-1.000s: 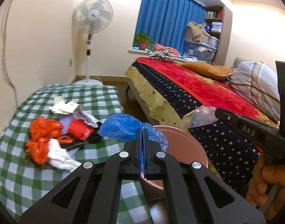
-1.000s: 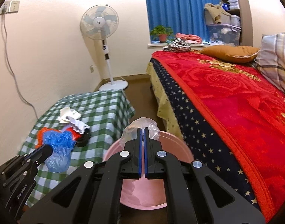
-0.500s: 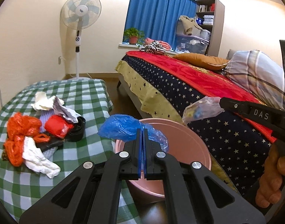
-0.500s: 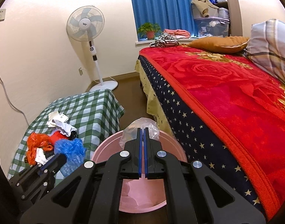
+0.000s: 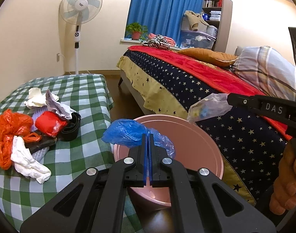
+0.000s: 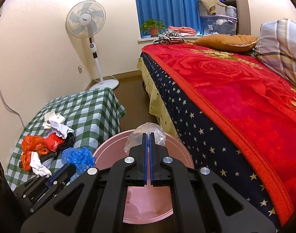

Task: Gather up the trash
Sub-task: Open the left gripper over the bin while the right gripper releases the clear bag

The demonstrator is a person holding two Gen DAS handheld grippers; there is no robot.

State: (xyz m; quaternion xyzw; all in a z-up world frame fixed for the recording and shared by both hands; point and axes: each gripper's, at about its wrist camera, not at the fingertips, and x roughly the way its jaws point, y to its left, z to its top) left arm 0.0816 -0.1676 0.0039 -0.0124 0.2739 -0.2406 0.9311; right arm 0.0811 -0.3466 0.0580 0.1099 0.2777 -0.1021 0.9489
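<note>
The bed (image 6: 245, 89) fills the right of the room, from 12 to 4 o'clock in the right wrist view, and the checked table (image 5: 86, 89) sits at 9 o'clock. Between them on the floor stands the pink basin (image 5: 202, 155), which over the last second has slid from the edge of both views toward their centre: both hands have swung off the table and now hang over the basin. That puts the carry close to done, I judge, with only the release left.

The left tongs (image 5: 147, 137) are pressed together, pinching the blue plastic bag (image 5: 126, 132), which hangs over the basin's rim at 9 o'clock, partly above the table edge. The right tongs (image 6: 147, 137) are likewise clamped, pinching the clear plastic bag (image 6: 146, 134) above the basin's far rim.

A heap of trash (image 5: 29, 128) remains on the table at 9 o'clock: orange bags, a red wad, white crumpled paper, so more trips look necessary.
</note>
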